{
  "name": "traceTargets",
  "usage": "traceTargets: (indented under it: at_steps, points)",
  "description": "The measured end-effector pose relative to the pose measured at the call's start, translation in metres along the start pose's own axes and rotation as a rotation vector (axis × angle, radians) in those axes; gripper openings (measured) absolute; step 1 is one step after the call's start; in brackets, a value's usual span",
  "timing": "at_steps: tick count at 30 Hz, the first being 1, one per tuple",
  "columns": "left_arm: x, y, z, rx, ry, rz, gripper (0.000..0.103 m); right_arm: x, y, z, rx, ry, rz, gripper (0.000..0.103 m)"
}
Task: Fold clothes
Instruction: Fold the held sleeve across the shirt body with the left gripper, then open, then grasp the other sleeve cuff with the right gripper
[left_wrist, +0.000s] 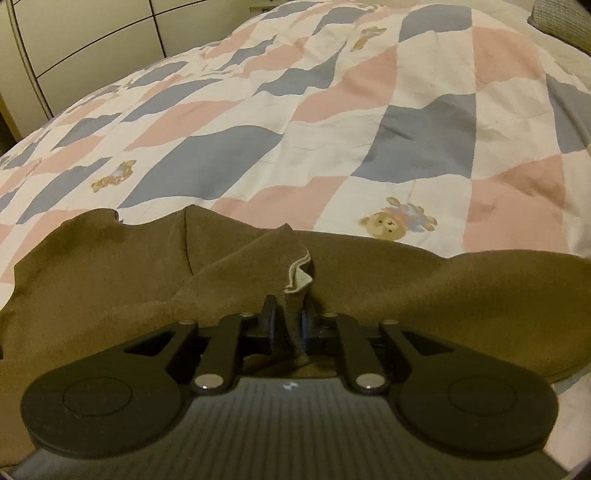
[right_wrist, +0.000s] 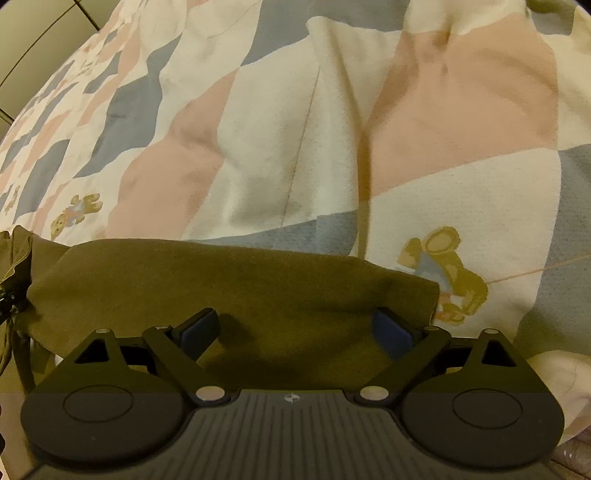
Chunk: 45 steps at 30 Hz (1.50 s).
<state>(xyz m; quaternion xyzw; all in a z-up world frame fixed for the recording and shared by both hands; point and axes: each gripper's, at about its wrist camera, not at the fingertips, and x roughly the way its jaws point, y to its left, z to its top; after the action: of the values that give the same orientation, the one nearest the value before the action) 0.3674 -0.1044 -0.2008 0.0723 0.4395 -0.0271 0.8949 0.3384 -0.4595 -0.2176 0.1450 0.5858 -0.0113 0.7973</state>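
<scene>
An olive-brown garment lies spread across the near part of the bed. My left gripper is shut on a pinched fold of it, and a pale inner hem stands up just beyond the fingers. In the right wrist view the same garment lies flat, its right edge near a printed teddy bear. My right gripper hovers just over the cloth, open wide, with nothing between its blue pads.
A quilt in pink, blue-grey and white diamonds with teddy bears covers the bed, rumpled into ridges. Pale cabinet fronts stand beyond the bed at the far left. A grey cushion sits at the far right.
</scene>
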Motion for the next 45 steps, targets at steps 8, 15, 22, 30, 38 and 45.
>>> traceTargets:
  at_steps: [8, 15, 22, 30, 38, 45]
  points:
    - [0.002, -0.003, 0.004, -0.017, 0.022, 0.011, 0.017, 0.001, -0.001, 0.0, 0.007, -0.003, 0.005, 0.095]
    - [-0.008, -0.001, 0.011, -0.059, 0.022, -0.011, 0.026, -0.002, 0.0, 0.001, 0.016, -0.012, 0.003, 0.094]
    - [-0.049, 0.02, 0.014, -0.183, -0.048, -0.076, 0.027, -0.013, 0.006, -0.001, 0.014, -0.055, 0.009, 0.089]
    - [-0.008, 0.045, 0.003, -0.248, 0.093, 0.02, 0.025, -0.007, 0.016, -0.011, -0.043, -0.036, -0.046, 0.089]
    - [-0.022, 0.042, 0.0, -0.219, 0.067, 0.02, 0.027, -0.015, 0.013, -0.015, -0.011, -0.058, -0.045, 0.089]
    - [-0.049, 0.05, -0.01, -0.235, 0.062, 0.039, 0.027, -0.035, 0.009, -0.024, 0.028, -0.081, -0.008, 0.087]
